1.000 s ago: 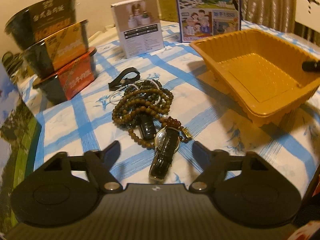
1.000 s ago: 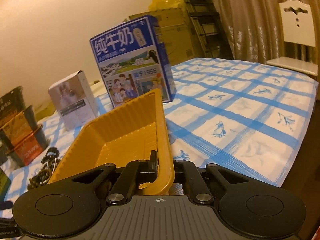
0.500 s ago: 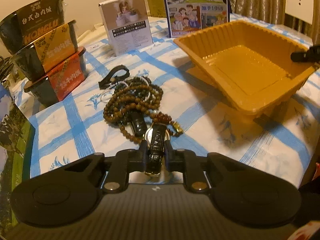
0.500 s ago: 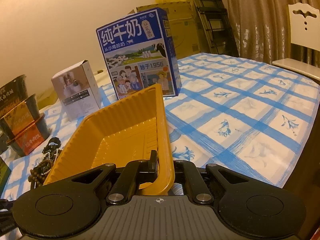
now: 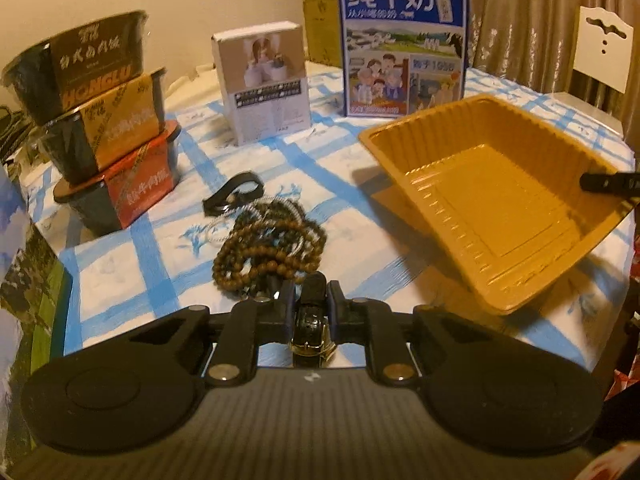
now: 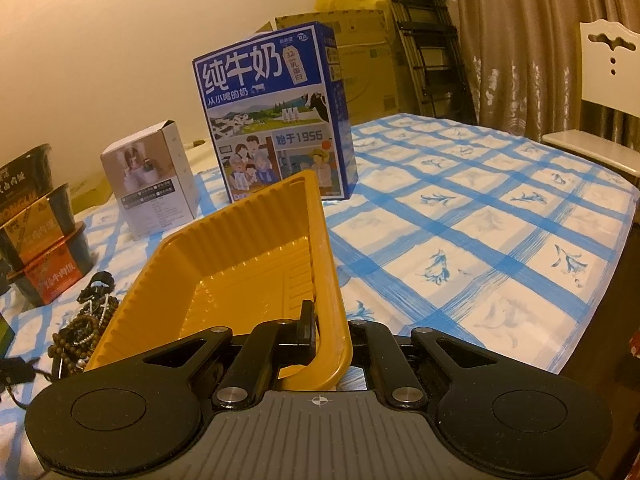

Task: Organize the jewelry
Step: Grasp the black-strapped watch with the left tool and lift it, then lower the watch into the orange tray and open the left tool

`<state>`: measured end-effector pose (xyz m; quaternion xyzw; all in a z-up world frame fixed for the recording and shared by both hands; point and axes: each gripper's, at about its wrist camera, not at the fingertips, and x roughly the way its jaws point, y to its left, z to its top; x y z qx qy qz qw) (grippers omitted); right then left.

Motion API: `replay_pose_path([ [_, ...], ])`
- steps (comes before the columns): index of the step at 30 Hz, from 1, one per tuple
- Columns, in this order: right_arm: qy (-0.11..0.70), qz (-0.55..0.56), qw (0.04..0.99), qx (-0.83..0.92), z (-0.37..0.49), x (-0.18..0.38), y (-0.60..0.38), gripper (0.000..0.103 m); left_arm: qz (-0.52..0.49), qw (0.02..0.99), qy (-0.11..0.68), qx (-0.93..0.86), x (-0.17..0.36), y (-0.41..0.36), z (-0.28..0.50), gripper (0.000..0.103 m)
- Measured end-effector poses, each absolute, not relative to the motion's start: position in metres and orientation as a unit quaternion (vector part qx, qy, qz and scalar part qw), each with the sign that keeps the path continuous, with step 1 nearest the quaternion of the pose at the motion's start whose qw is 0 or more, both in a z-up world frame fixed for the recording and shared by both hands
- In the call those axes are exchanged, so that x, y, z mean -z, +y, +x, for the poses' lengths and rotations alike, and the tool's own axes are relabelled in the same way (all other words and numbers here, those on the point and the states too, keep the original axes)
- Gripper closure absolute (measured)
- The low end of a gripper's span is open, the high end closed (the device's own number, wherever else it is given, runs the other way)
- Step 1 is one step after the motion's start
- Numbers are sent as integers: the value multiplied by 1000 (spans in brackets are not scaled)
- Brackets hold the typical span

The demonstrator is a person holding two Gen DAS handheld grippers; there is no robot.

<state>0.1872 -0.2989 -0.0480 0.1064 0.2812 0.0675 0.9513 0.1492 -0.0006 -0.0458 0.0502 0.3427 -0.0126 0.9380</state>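
The left gripper point(image 5: 308, 310) has its two black fingers point(image 5: 285, 308) clamped on the strap of a black leather wristwatch with a gold-coloured case point(image 5: 311, 322). The strap passes between the pads; the gold case sits just behind them, close to the gripper body. The watch is raised clear of the table point(image 5: 352, 184), which is covered by a white cloth with a blue check pattern.

Directly beyond the fingertips lies a heap of brown wooden bead strings mixed with pale beaded strands point(image 5: 270, 240), resting on the cloth. A black curved clip-like item point(image 5: 236, 194) lies just beyond the heap, touching or nearly touching it.

The right gripper point(image 6: 328, 330) has its fingers clenched on the near side wall of a ribbed orange plastic tray point(image 6: 236, 276). One finger point(image 6: 306, 326) is inside the tray; the other is hidden behind the wall. The tray tilts, its held end lifted. The tray interior is bare in both views.

In the left wrist view the tray stands to the right of the bead heap, well apart from it.

Background items on the table:
- three stacked black instant-noodle bowls point(image 5: 100, 120), left;
- a small white carton box point(image 5: 266, 80), centre;
- a tall blue milk carton box point(image 5: 402, 42), behind the tray.

A white chair point(image 6: 600, 92) stands past the far table edge.
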Motion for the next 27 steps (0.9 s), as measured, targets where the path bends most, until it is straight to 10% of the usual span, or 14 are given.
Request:
replay_pose_path([
  [27, 277, 97, 955, -43, 186, 56, -326, 97, -69, 928, 340, 139, 50, -118, 210, 89],
])
